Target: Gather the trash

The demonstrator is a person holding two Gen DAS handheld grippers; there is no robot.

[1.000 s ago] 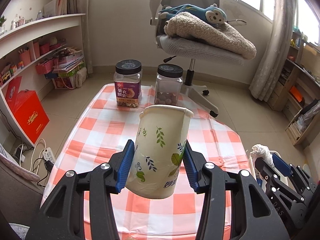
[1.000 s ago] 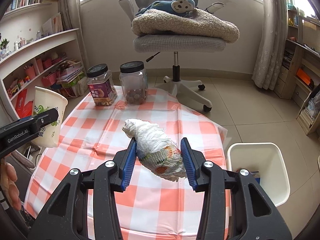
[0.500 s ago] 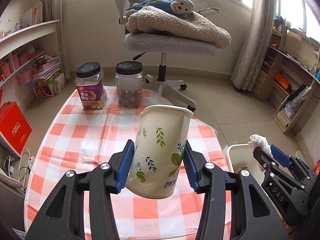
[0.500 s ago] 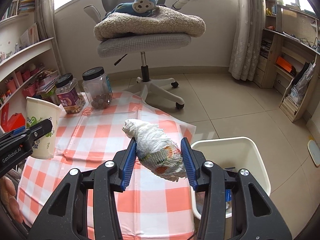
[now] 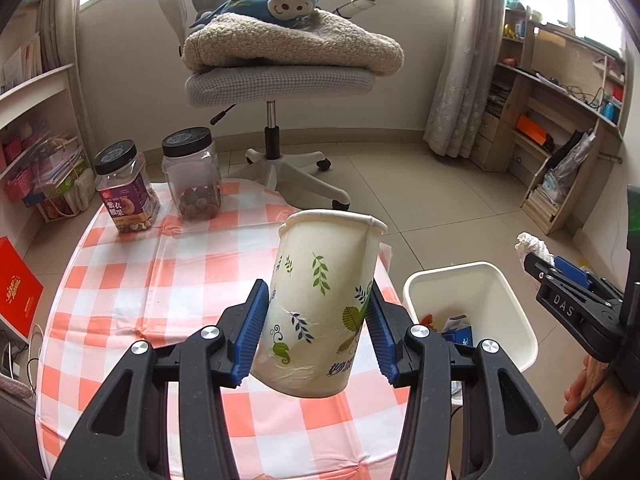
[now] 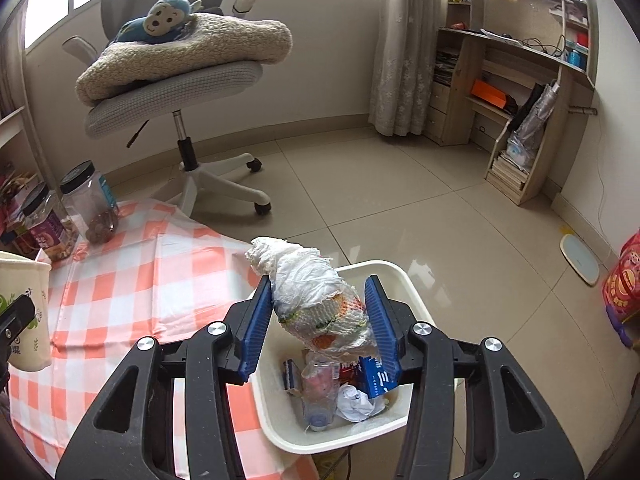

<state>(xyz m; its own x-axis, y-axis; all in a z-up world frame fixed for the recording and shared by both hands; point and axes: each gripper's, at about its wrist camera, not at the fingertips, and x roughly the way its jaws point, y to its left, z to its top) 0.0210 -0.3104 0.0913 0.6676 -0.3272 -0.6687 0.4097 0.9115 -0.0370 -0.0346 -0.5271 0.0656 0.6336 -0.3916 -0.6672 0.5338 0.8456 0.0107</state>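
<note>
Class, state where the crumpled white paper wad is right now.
In the right wrist view, the crumpled white paper wad sits clamped in the right gripper, held above the white plastic bin beside the checked table.

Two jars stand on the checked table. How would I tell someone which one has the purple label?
Find the table with the orange-and-white checked cloth; two clear, black-lidded jars stand side by side at its far edge, near the office chair. The purple-label jar is the left one in the left view. Its neighbour, the unlabelled jar, shows only small brown balls at its bottom.

The wadded tissue (image 6: 320, 304) hides part of the bin's (image 6: 280, 432) trash.
</note>
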